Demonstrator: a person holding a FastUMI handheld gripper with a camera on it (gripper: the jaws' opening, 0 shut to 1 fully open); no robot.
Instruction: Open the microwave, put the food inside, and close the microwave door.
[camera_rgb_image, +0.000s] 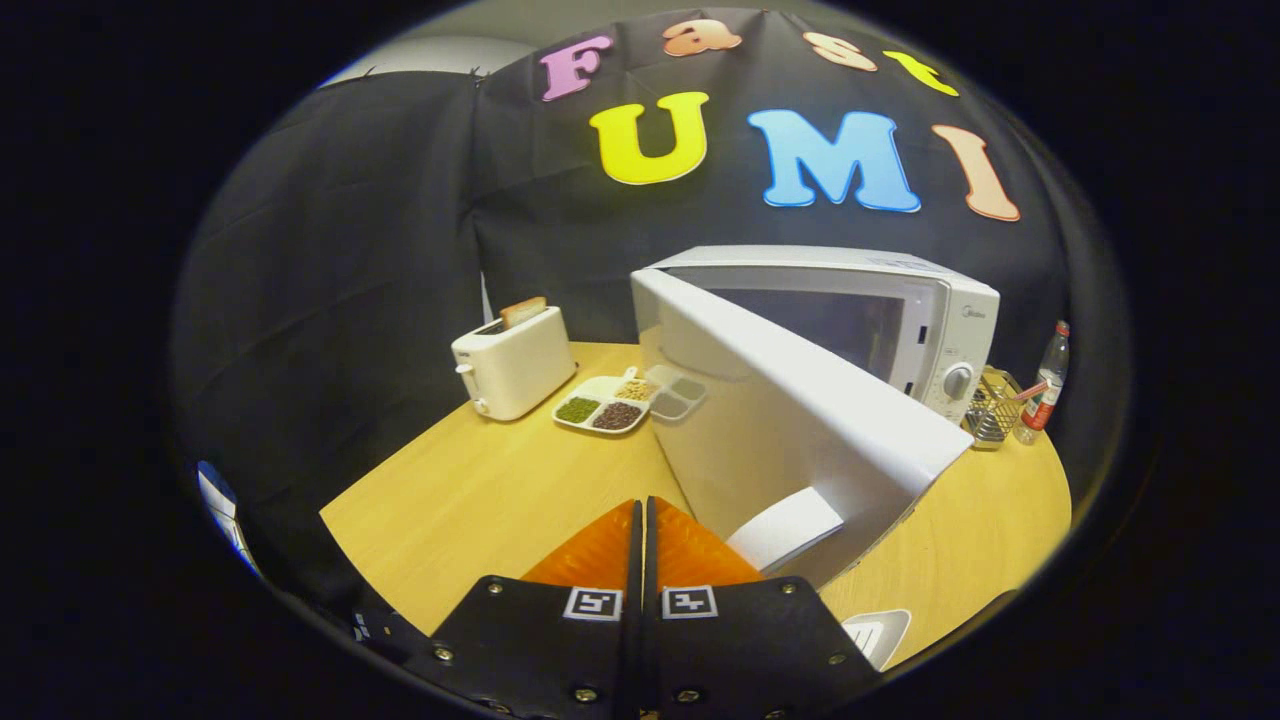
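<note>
One tray of food (612, 402) lies at eleven o'clock, well beyond your gripper (642, 512). Its fingers are pressed together, empty. The microwave door (790, 420) stands open at one o'clock.

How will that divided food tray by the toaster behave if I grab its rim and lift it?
The tray looks shallow and stiff, so it should probably lift flat. Its compartments hold loose grains, likely to spill or mix if it tilts. The glossy rim may slip. The tongs sit shut, well short of it.
</note>
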